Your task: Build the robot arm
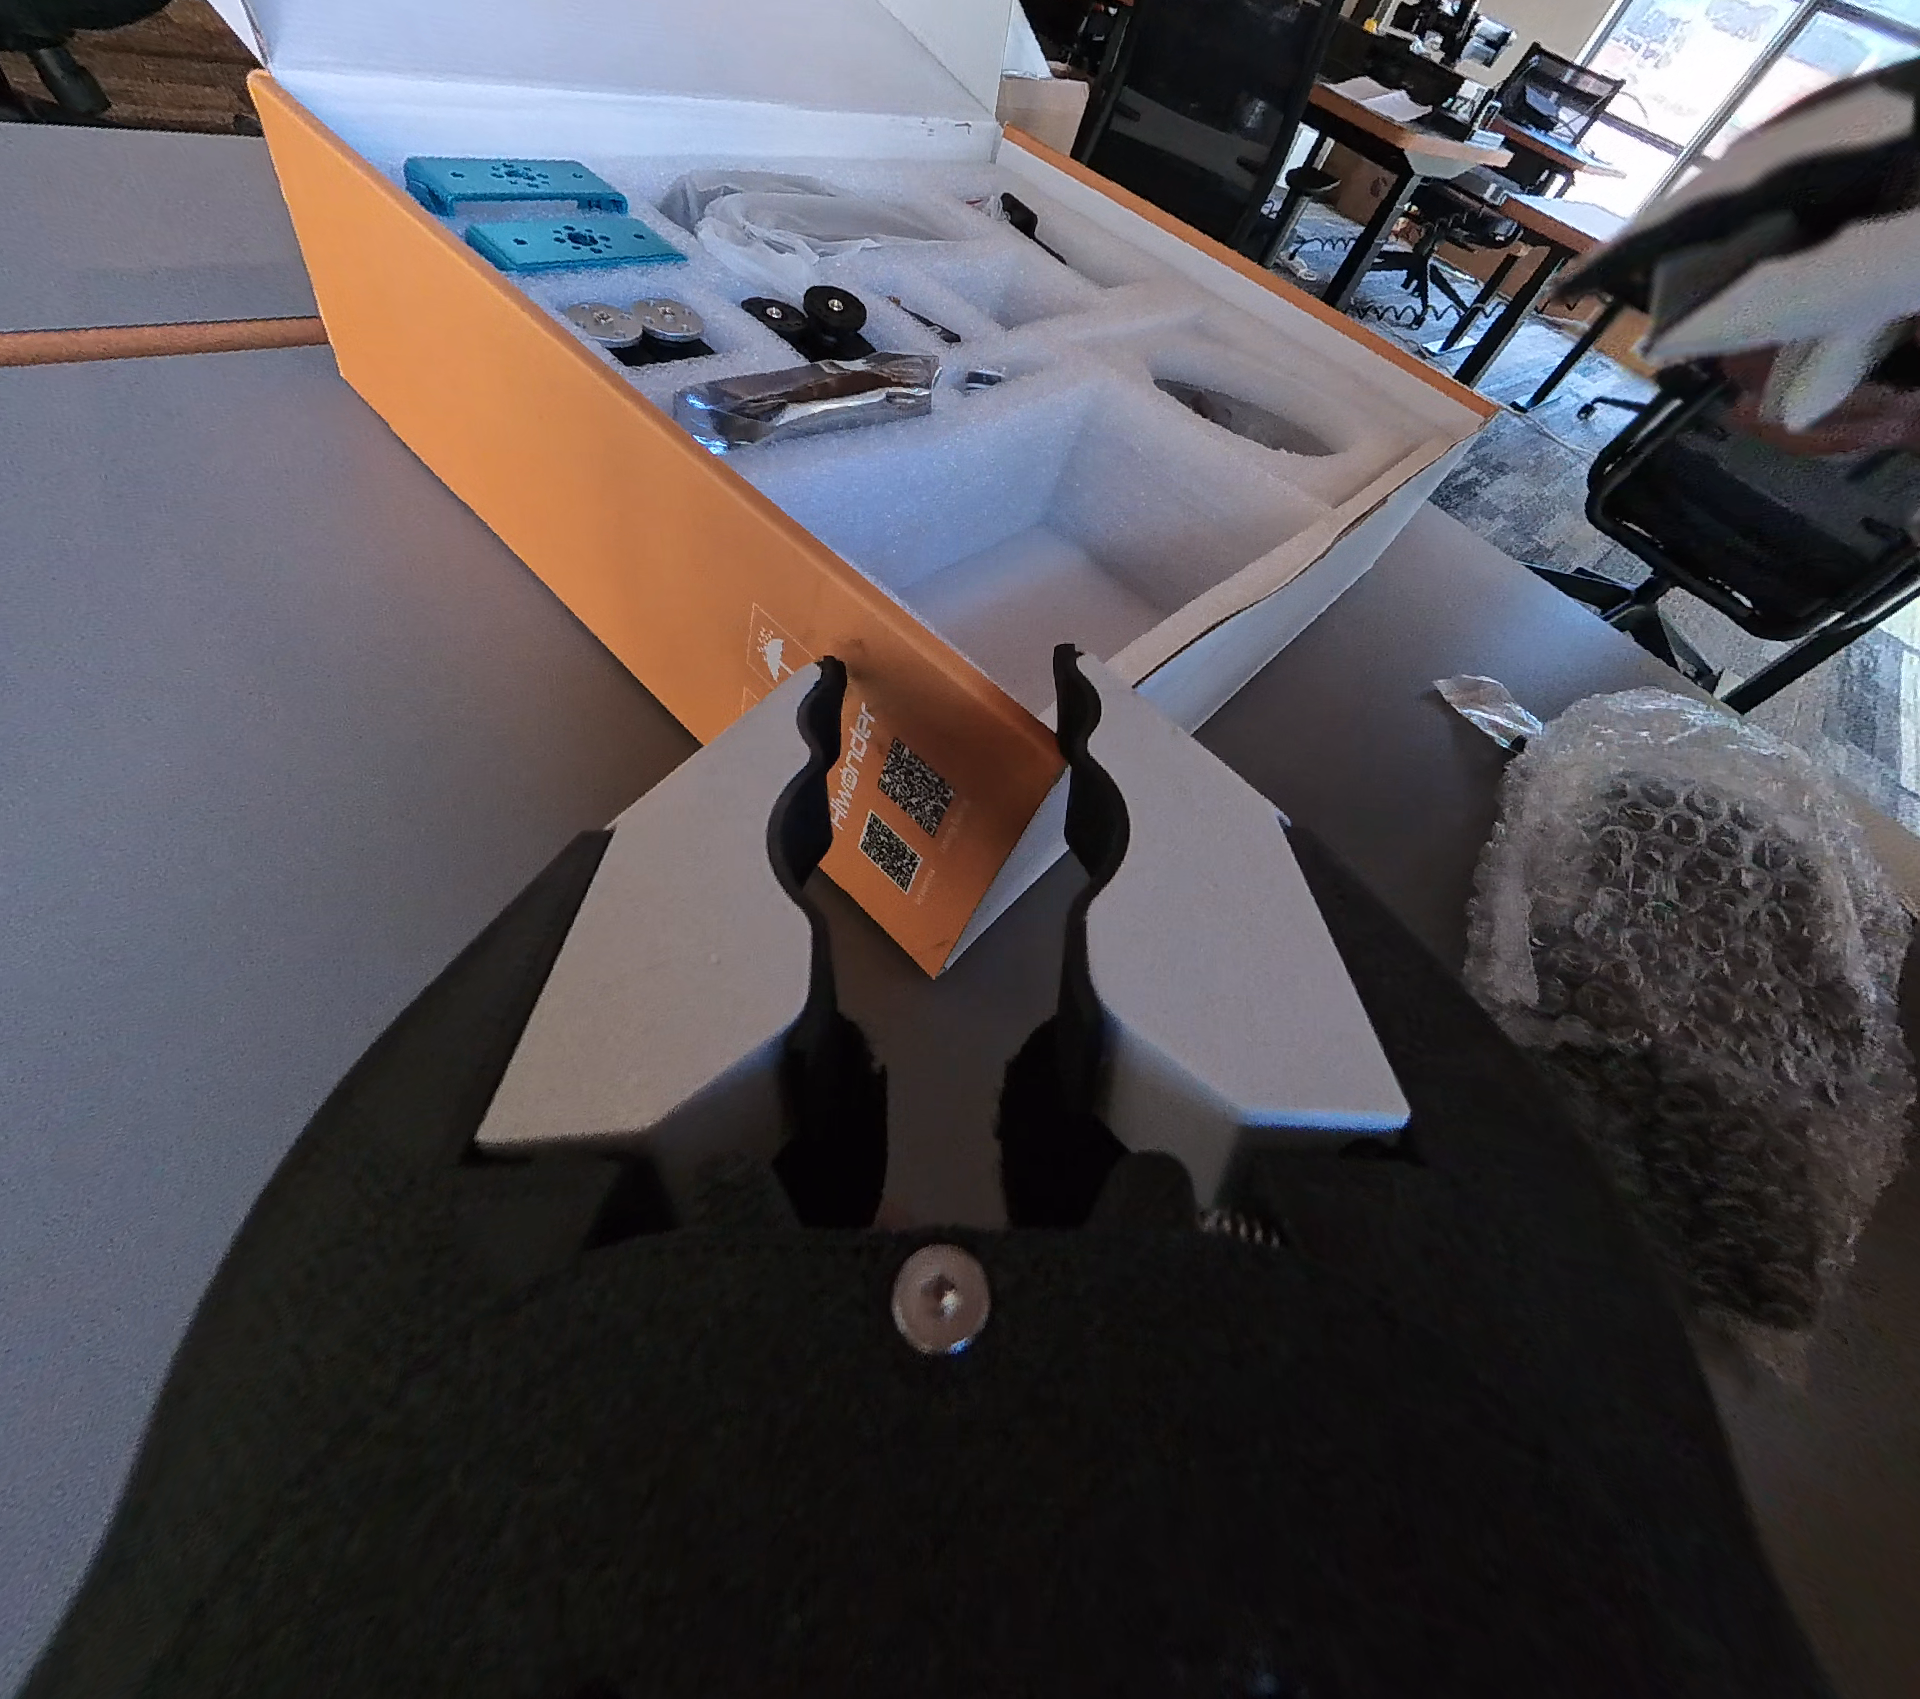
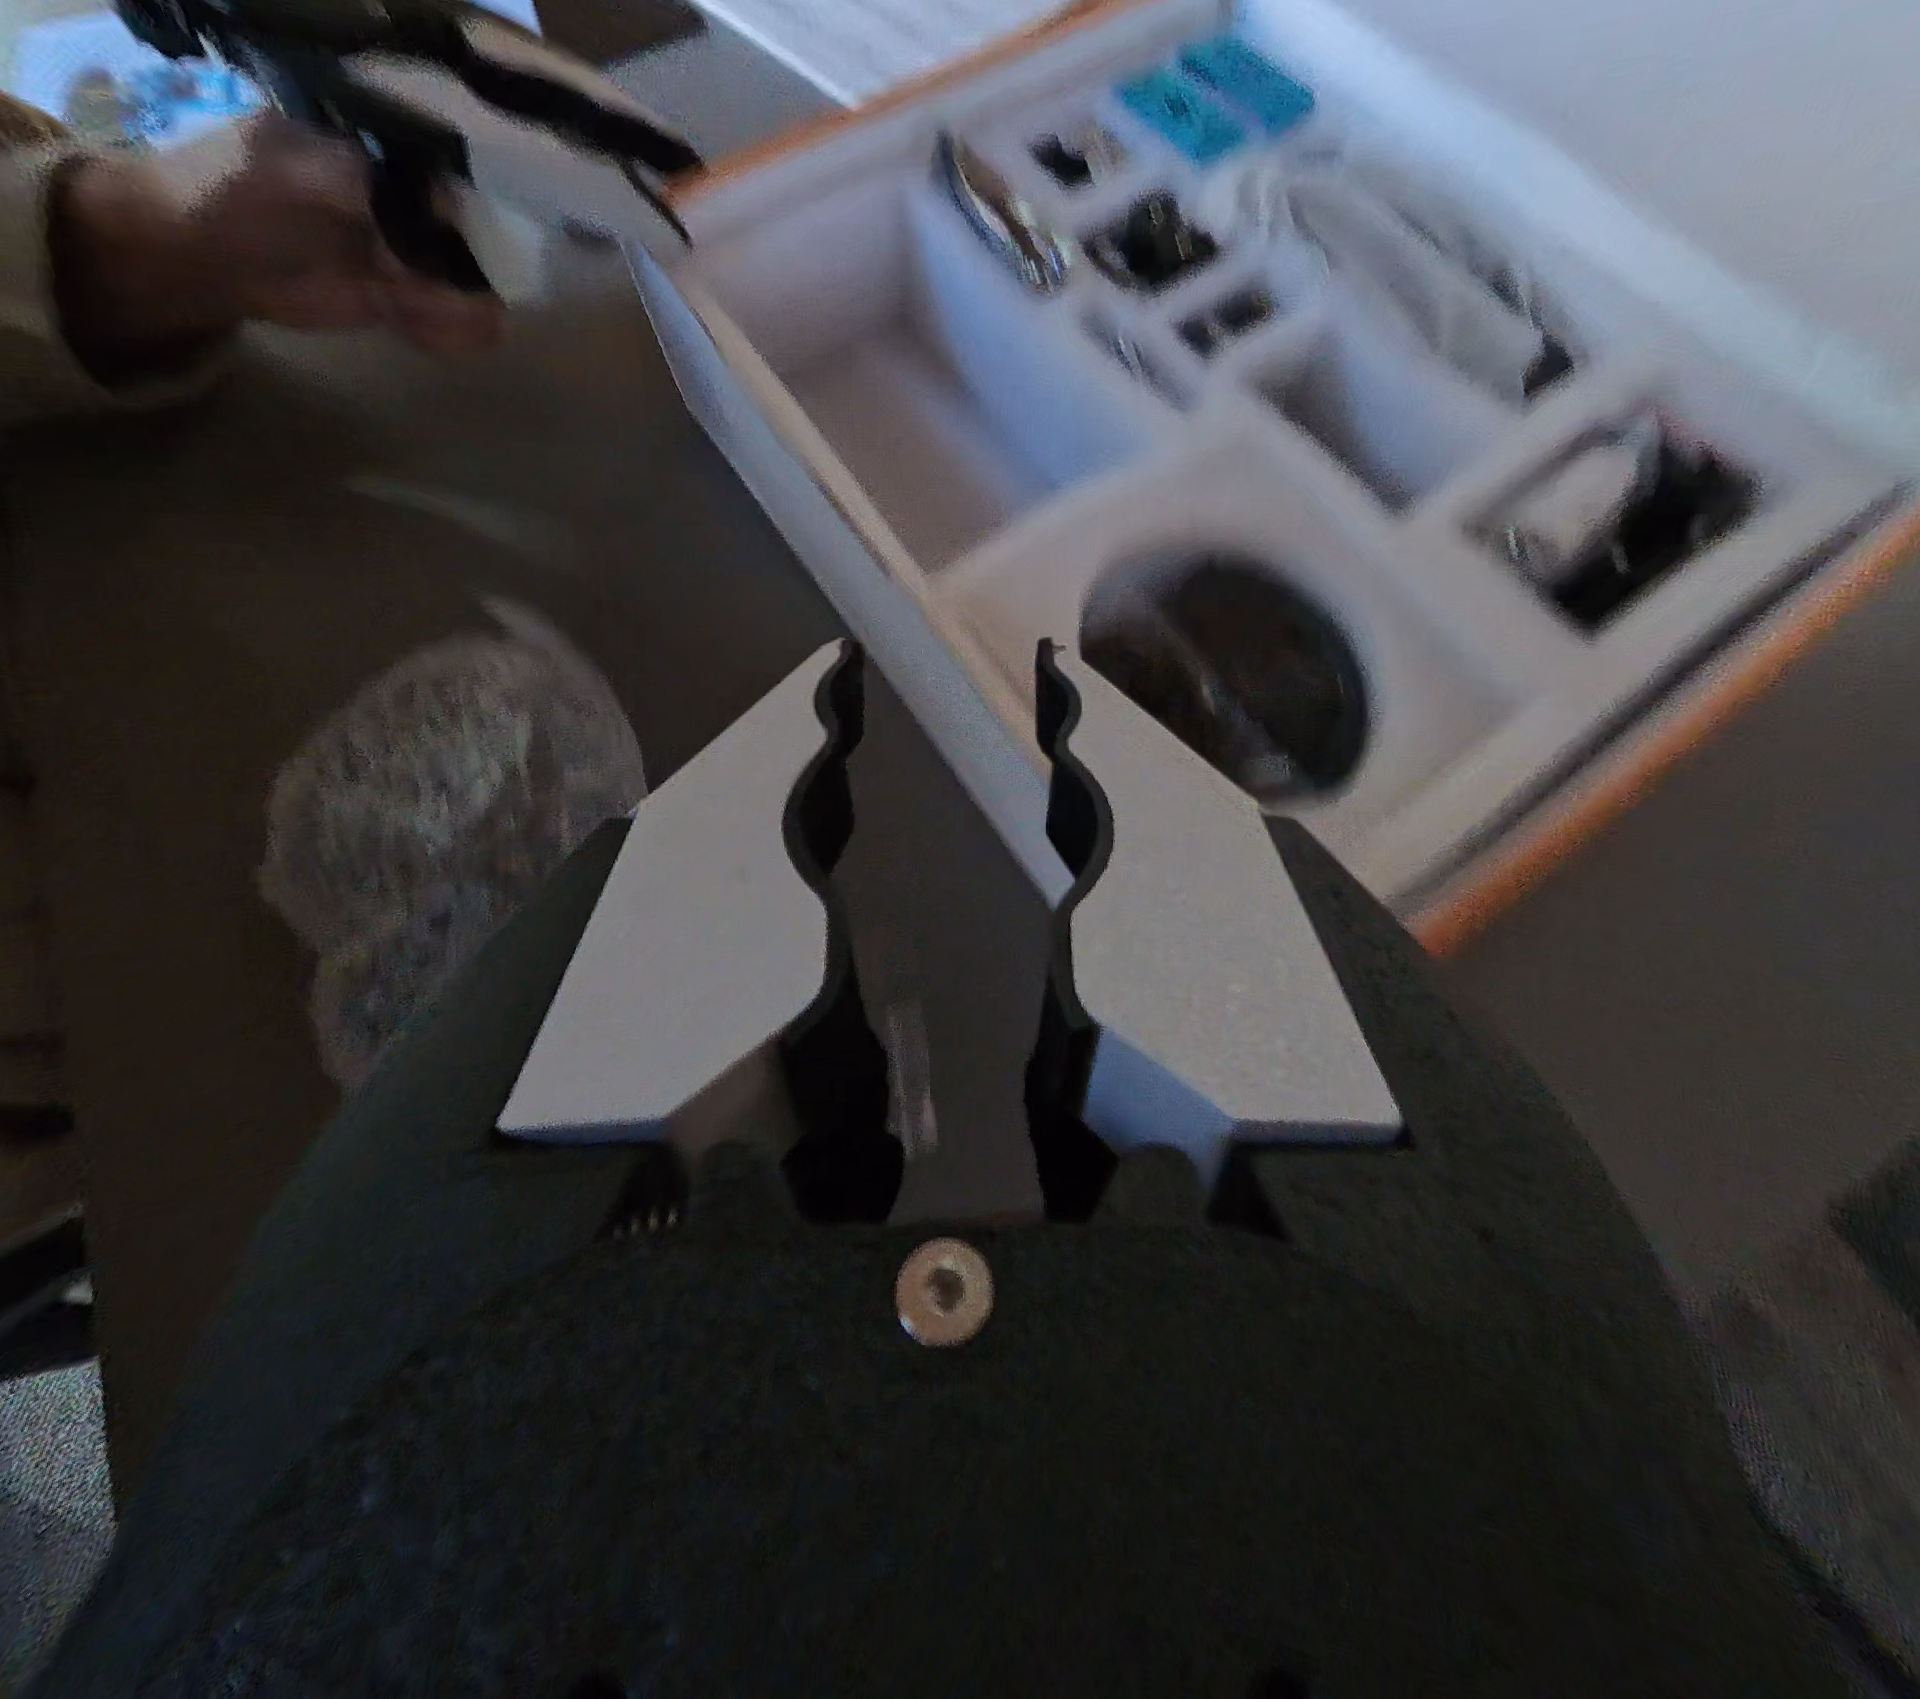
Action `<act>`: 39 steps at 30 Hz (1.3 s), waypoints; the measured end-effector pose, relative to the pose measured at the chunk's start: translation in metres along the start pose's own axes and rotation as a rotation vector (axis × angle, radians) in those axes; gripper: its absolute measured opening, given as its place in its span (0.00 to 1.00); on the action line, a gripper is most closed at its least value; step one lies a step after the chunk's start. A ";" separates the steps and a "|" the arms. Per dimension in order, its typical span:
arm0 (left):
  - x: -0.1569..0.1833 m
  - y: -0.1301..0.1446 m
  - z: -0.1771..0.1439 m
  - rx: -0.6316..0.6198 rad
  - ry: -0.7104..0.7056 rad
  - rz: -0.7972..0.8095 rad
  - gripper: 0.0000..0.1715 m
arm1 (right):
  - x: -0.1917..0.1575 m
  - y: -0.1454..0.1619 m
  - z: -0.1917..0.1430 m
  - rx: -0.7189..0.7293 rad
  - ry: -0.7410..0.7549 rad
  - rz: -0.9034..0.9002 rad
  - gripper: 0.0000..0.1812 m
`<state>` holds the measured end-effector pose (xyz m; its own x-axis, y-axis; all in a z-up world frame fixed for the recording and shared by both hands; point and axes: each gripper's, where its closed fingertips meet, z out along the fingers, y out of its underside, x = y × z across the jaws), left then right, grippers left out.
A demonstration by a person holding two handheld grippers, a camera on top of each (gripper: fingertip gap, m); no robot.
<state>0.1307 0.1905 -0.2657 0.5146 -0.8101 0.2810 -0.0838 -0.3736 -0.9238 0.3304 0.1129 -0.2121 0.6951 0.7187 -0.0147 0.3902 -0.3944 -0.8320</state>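
1. Grey table [image 1: 260, 610] is carrying an open orange box [image 1: 540, 444] in an office room, with desks and black chairs [image 1: 1226, 49] standing behind.
2. White foam [image 1: 935, 506] is filling the box, and small parts are lying in its pockets: two blue plates [image 1: 540, 210], silver discs [image 1: 634, 319], black wheels [image 1: 821, 309], a silver packet [image 1: 810, 402].
3. Left gripper [image 1: 943, 683] is hovering at the near corner of the box with its jaws apart; the corner is showing between them, but I cannot tell whether they are touching it.
4. Right gripper [image 2: 948, 662] is also standing with jaws apart over the white end wall of the box [image 2: 831, 506]; this view is blurred.
5. Bubble-wrap bundle [image 1: 1683, 974] is lying on the table just beside the left gripper, on its right.
6. A hand [image 2: 239, 247] is holding the left gripper [image 2: 665, 195] farther off in the right wrist view.
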 end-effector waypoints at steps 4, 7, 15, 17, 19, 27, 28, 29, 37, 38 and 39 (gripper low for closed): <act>0.000 0.000 0.000 0.002 0.005 -0.001 0.24 | -0.009 -0.053 0.082 -0.092 -0.070 -0.138 0.20; 0.000 0.000 0.000 0.003 0.008 -0.006 0.24 | -0.001 -0.068 0.148 -0.222 -0.110 -0.247 0.19; 0.000 0.001 0.000 0.001 0.018 -0.019 0.24 | 0.017 -0.058 0.217 -0.447 -0.246 -0.351 0.14; 0.000 0.001 0.000 0.001 0.020 -0.018 0.24 | 0.016 -0.062 0.217 -0.447 -0.281 -0.319 0.06; -0.001 0.001 0.000 0.002 0.020 -0.019 0.24 | 0.016 -0.062 0.216 -0.449 -0.311 -0.308 0.04; -0.001 0.002 -0.001 0.009 0.029 -0.023 0.24 | 0.016 -0.067 0.209 -0.500 -0.270 -0.416 0.02; 0.000 0.002 -0.001 0.010 0.030 -0.022 0.24 | 0.017 -0.069 0.208 -0.492 -0.264 -0.414 0.02; 0.000 0.002 -0.001 0.009 0.028 -0.021 0.24 | 0.018 -0.070 0.208 -0.484 -0.257 -0.414 0.02; -0.017 -0.029 -0.003 0.064 -0.044 -0.001 0.11 | 0.017 -0.068 0.210 -0.444 -0.260 -0.364 0.02; -0.015 -0.040 0.000 0.064 -0.015 -0.006 0.10 | 0.017 -0.068 0.210 -0.436 -0.259 -0.359 0.02; -0.009 -0.049 0.006 0.050 0.029 -0.006 0.09 | 0.017 -0.069 0.210 -0.429 -0.259 -0.353 0.02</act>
<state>0.1355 0.2186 -0.2240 0.4903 -0.8209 0.2928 -0.0376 -0.3555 -0.9339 0.1890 0.2724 -0.2716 0.3307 0.9428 0.0419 0.8160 -0.2634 -0.5145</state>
